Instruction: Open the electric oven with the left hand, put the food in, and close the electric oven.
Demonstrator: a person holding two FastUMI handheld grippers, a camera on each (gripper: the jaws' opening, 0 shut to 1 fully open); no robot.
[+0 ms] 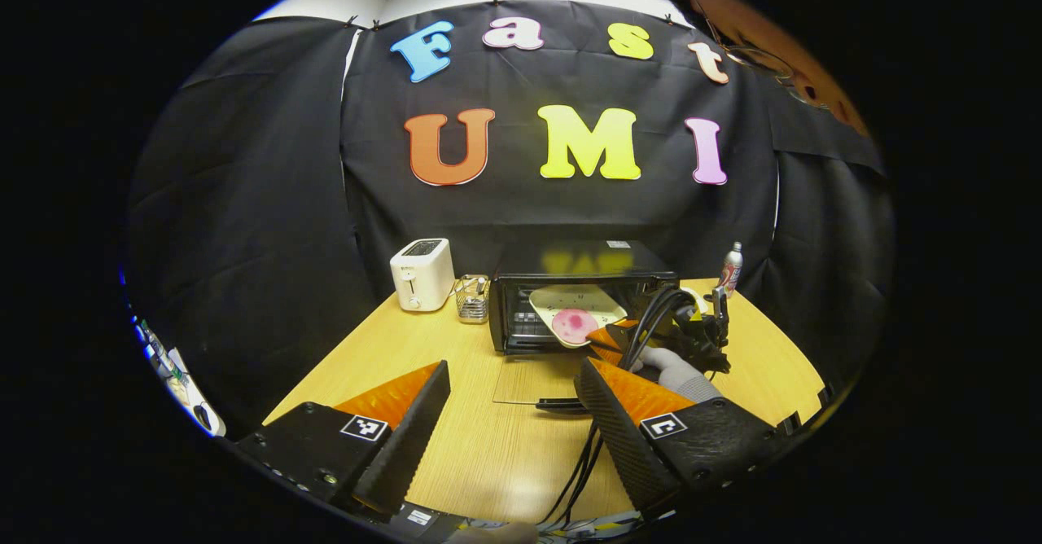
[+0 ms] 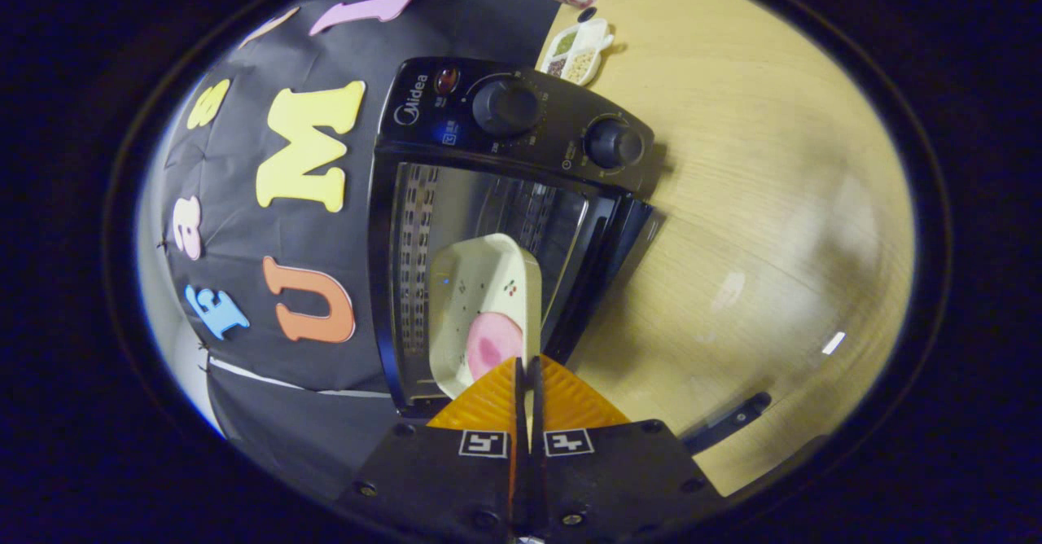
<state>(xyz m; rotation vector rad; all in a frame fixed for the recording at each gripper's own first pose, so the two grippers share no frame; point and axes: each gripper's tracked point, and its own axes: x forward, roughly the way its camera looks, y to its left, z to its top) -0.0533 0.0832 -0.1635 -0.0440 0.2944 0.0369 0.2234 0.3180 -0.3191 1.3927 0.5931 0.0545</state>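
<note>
Right tool [image 2: 527, 365] clamps cream tray [image 2: 488, 300] with pink food [image 2: 492, 347] at open oven [image 2: 456, 202]; left tool [image 1: 509, 397] apart.

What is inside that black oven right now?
A cream tray carrying pink food sits partly inside the open oven, its edge pinched by the right gripper. The tray hides whatever lies beneath it.

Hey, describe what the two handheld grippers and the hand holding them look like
Both the left gripper and the right gripper have black bodies with wedge-shaped ribbed fingers and small square black-and-white tags. In the left gripper view, black cables loop from the right gripper, held by a hand in a light grey glove.
</note>
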